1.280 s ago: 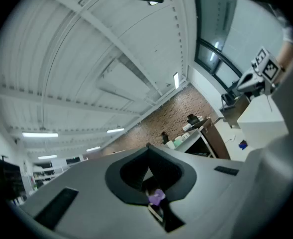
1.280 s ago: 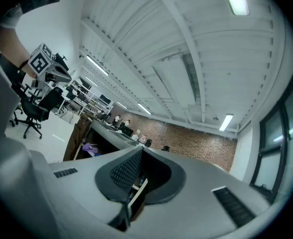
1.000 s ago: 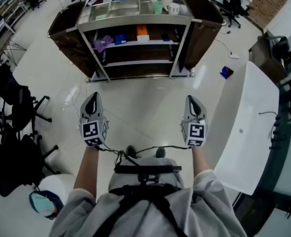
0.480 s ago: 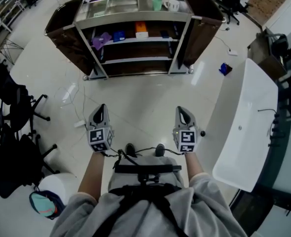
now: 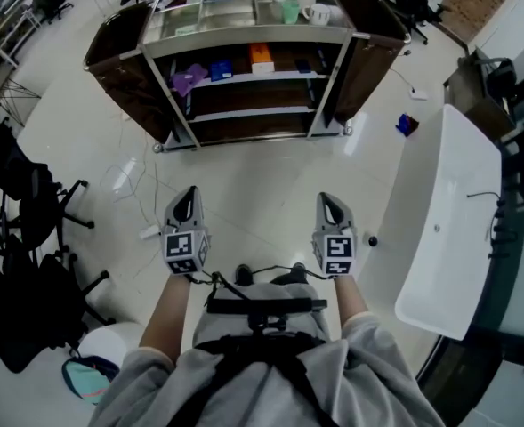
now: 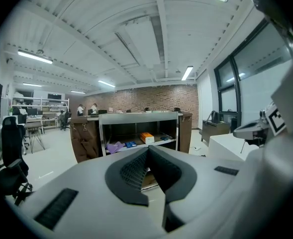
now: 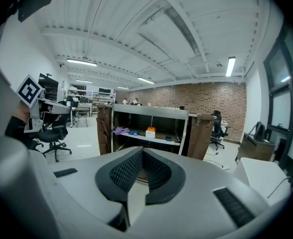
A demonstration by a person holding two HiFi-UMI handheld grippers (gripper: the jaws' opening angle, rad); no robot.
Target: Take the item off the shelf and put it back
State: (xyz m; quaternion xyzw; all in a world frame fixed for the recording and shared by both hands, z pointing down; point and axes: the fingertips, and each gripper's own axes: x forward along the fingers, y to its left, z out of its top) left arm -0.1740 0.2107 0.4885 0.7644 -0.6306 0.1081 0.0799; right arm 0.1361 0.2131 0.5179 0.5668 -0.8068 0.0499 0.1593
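Steel-framed shelf unit (image 5: 244,38) stands at the far side of the pale floor (image 5: 253,181), well apart from both grippers. On its upper inner shelf lie a purple item (image 5: 187,80) at left, a blue item (image 5: 221,69) and an orange-and-white box (image 5: 260,59) near the middle; cups (image 5: 290,11) stand on its top. Left gripper (image 5: 186,205) and right gripper (image 5: 332,206) are held side by side near the person, pointing toward the shelf unit, each with jaws together and nothing between them. White table (image 5: 448,229) lies at right, black office chairs (image 5: 21,212) at left.
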